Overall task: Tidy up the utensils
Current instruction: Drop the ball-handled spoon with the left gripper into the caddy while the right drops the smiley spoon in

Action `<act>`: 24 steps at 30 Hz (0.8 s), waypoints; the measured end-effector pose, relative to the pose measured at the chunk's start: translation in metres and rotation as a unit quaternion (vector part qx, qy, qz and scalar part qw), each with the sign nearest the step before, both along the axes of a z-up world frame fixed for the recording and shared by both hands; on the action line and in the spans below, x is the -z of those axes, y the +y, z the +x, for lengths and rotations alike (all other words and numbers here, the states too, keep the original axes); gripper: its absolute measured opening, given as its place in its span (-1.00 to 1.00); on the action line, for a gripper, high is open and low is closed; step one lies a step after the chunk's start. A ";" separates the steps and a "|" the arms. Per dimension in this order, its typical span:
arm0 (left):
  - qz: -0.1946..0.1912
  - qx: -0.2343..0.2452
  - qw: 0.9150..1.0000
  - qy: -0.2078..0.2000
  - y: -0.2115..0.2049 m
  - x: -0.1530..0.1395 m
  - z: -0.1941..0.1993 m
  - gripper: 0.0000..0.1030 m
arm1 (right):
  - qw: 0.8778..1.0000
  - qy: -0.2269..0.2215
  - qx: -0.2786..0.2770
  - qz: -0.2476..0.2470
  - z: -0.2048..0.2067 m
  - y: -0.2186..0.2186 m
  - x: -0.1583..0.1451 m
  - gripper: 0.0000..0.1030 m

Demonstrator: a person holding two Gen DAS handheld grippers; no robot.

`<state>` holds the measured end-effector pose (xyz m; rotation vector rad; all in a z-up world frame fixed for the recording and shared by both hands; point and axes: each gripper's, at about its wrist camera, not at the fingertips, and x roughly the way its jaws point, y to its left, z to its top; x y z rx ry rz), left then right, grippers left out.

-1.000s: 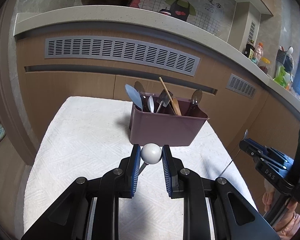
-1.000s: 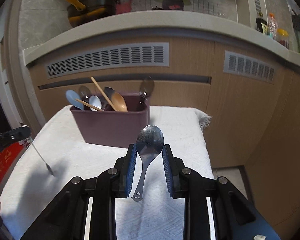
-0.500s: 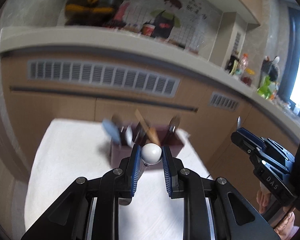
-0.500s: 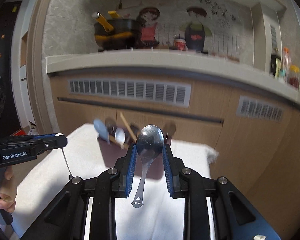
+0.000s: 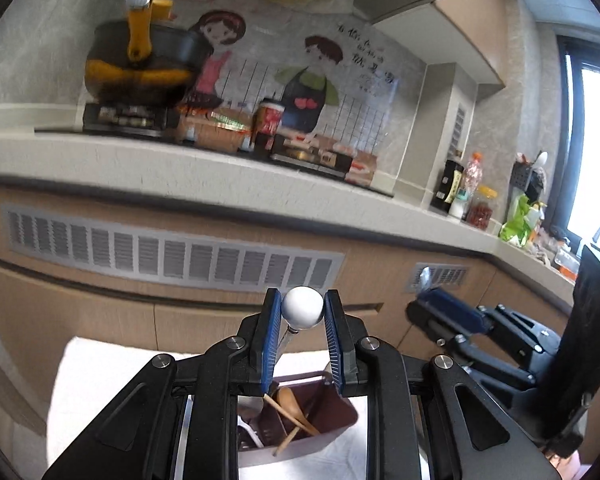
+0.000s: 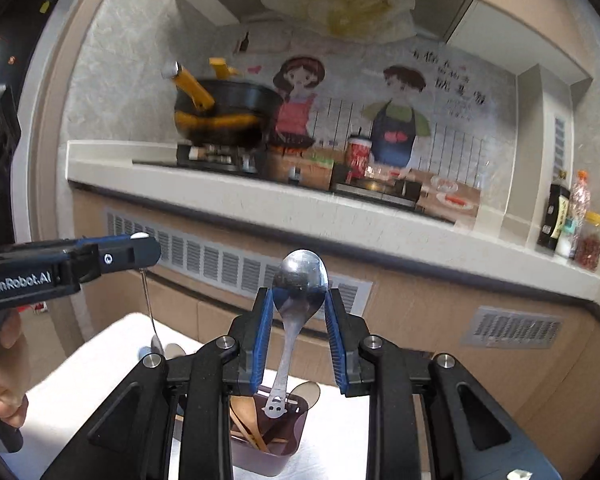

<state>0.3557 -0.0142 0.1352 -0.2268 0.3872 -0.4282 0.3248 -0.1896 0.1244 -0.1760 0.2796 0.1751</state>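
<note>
Both grippers held utensils above the holder, frame bottom.
Right gripper jaws clamped the spoon bowl: light, stiff, slippery; left gripper jaws pinched a ball-ended stirrer.

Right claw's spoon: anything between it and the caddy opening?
Nothing visible. The metal spoon, clamped in the right claw, hangs handle-down over the maroon caddy, open air between. Wooden spoons already crowd the compartment below.
</note>
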 end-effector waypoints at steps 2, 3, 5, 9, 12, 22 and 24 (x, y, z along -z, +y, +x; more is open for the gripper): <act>0.001 -0.002 1.000 0.014 -0.001 0.015 0.013 -0.56 | 1.000 0.016 -0.004 0.003 0.013 0.001 0.010 -0.54; -0.001 -0.001 1.000 0.025 -0.001 0.023 0.020 -0.56 | 1.000 0.027 -0.005 0.004 0.020 0.002 0.018 -0.54; -0.001 0.002 0.999 0.038 -0.002 0.037 0.027 -0.56 | 0.999 0.046 -0.008 0.007 0.032 0.002 0.033 -0.54; 0.003 0.001 0.998 0.070 -0.003 0.065 0.037 -0.43 | 0.993 0.111 -0.036 0.020 0.052 0.002 0.068 -0.50; 0.008 -0.008 0.996 0.093 0.001 0.078 0.035 -0.16 | 0.985 0.163 -0.048 0.037 0.061 -0.002 0.088 -0.33; 0.058 -0.059 0.992 0.096 0.011 0.093 -0.070 0.25 | 0.984 0.154 -0.023 0.089 -0.027 -0.016 0.095 0.38; 0.073 -0.072 0.991 0.083 0.011 0.093 -0.097 0.43 | 0.986 0.141 -0.016 0.088 -0.055 -0.013 0.094 0.63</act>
